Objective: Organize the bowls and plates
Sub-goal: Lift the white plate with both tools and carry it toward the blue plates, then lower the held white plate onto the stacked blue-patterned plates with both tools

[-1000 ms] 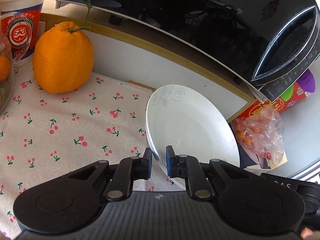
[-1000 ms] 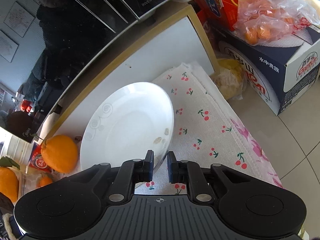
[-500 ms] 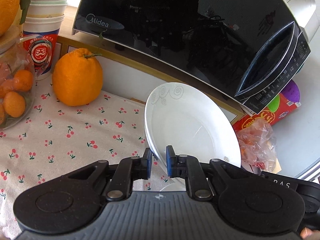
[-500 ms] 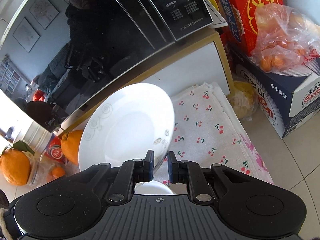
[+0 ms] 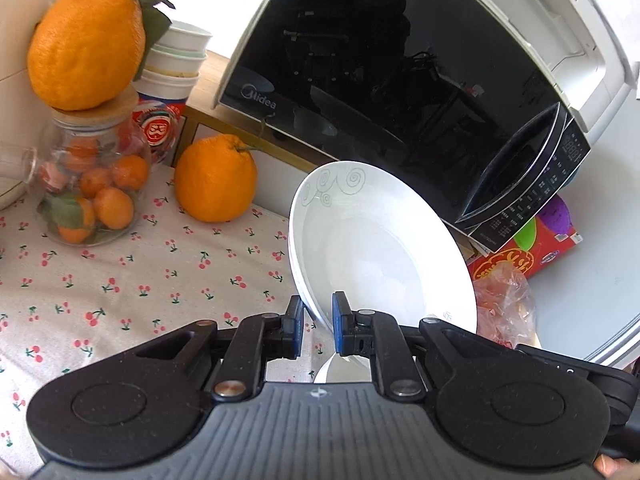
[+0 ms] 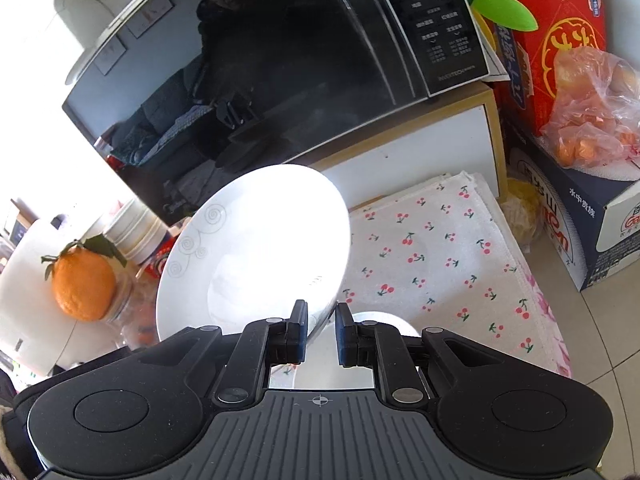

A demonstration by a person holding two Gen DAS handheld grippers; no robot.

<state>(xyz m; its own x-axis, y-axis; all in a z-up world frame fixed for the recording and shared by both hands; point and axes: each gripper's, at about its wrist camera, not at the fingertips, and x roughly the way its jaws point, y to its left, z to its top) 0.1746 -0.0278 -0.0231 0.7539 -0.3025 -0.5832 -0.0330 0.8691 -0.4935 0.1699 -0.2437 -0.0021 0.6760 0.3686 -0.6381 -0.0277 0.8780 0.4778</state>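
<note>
A white plate with grey swirls point(image 5: 380, 248) hangs tilted above the cherry-print cloth point(image 5: 120, 272); its rim looks doubled, as if two plates are stacked. My left gripper point(image 5: 316, 312) is shut on its near rim. In the right wrist view the same plate point(image 6: 256, 248) is held at its opposite rim by my right gripper point(image 6: 322, 316), also shut on it. Beneath the plate, partly hidden by the grippers, the edge of another white dish point(image 6: 384, 322) rests on the cloth; the left wrist view shows that dish point(image 5: 340, 372) too.
A black microwave point(image 5: 380, 80) stands on a white shelf behind the plate. Oranges point(image 5: 216, 178), a glass jar of small fruit point(image 5: 92, 188) and stacked cups point(image 5: 172, 76) are at the left. A red box point(image 6: 560, 40) and a bag of fruit point(image 6: 588, 120) are at the right.
Both grippers have risen and pulled back with the plate held between them. The plate is off the cloth, and a white dish beneath it has come into view.
</note>
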